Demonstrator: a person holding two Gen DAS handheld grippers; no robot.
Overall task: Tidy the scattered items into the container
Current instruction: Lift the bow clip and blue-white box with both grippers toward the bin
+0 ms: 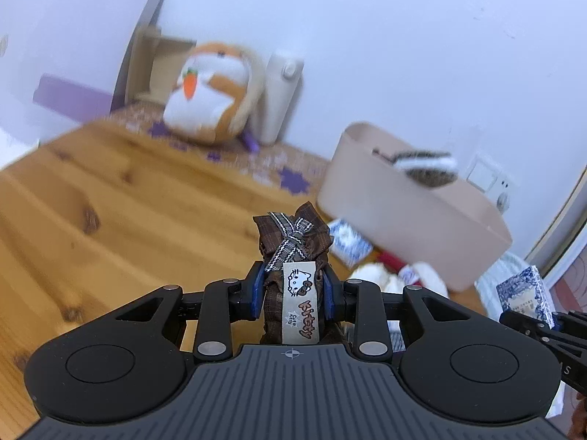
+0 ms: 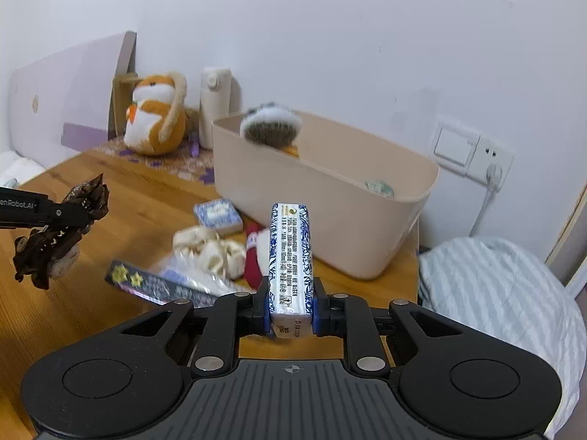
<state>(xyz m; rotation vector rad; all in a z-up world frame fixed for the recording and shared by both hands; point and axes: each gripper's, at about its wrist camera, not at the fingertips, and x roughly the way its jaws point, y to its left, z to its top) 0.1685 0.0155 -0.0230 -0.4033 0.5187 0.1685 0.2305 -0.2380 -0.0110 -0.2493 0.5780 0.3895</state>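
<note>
Left wrist view: the left gripper [image 1: 293, 289] is clamped on a brown plaid scrunchie [image 1: 291, 242] whose tag reads "Kitty". The beige storage bin [image 1: 414, 220] sits ahead to the right; carry it clear over the near rim before letting go.

Right wrist view: the right gripper [image 2: 290, 304] pinches a blue-and-white tissue pack [image 2: 290, 256] with small unreadable print. The bin [image 2: 330, 212] stands just beyond; lift over the rim, then release.

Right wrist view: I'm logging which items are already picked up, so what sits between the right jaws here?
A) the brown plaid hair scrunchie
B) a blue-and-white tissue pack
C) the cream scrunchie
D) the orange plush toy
B: the right gripper is clamped on the blue-and-white tissue pack, held off the table with the beige container beyond it.
</note>
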